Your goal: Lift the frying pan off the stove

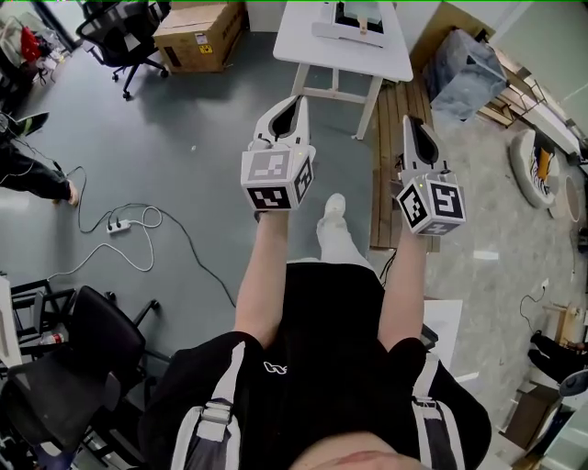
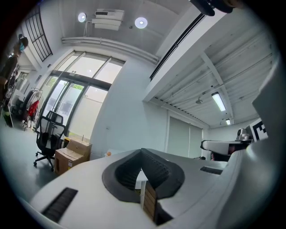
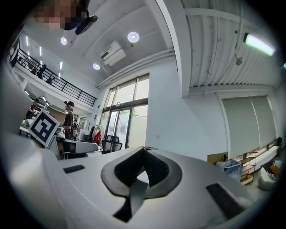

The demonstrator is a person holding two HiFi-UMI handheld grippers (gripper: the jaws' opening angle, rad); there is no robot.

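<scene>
You hold both tools out in front of you at about the same height, well apart from each other, over the grey floor (image 1: 184, 147). The left hand-held gripper (image 1: 294, 103) has its jaws pressed together with nothing between them; its own view shows the dark pads (image 2: 152, 167) meeting at the tip (image 2: 141, 151). The right hand-held gripper (image 1: 411, 121) is closed and empty in the same way, its pads (image 3: 156, 170) touching at the tip (image 3: 144, 148). Just past the tips of both, and between them, stands a white worktop (image 1: 386, 50) on white legs, with a pale device on its far side. To the left of the left hand-held gripper and further ahead sits a cardboard box (image 1: 200, 35), with a black office chair (image 1: 119, 27) beyond it; the same chair (image 2: 47, 138) and box (image 2: 71, 154) show low at the left of the left gripper view, under tall windows (image 2: 71, 98). Well out to the left of that gripper a white power strip (image 1: 118, 225) lies among looped cables. Under and ahead of the right hand-held gripper run wooden planks (image 1: 390, 138), and a grey bag (image 1: 464, 69) leans just to its right. Your shoe (image 1: 335, 207) shows below, between the two marker cubes. No view shows the frying pan or the stove, so its place cannot be told.
</scene>
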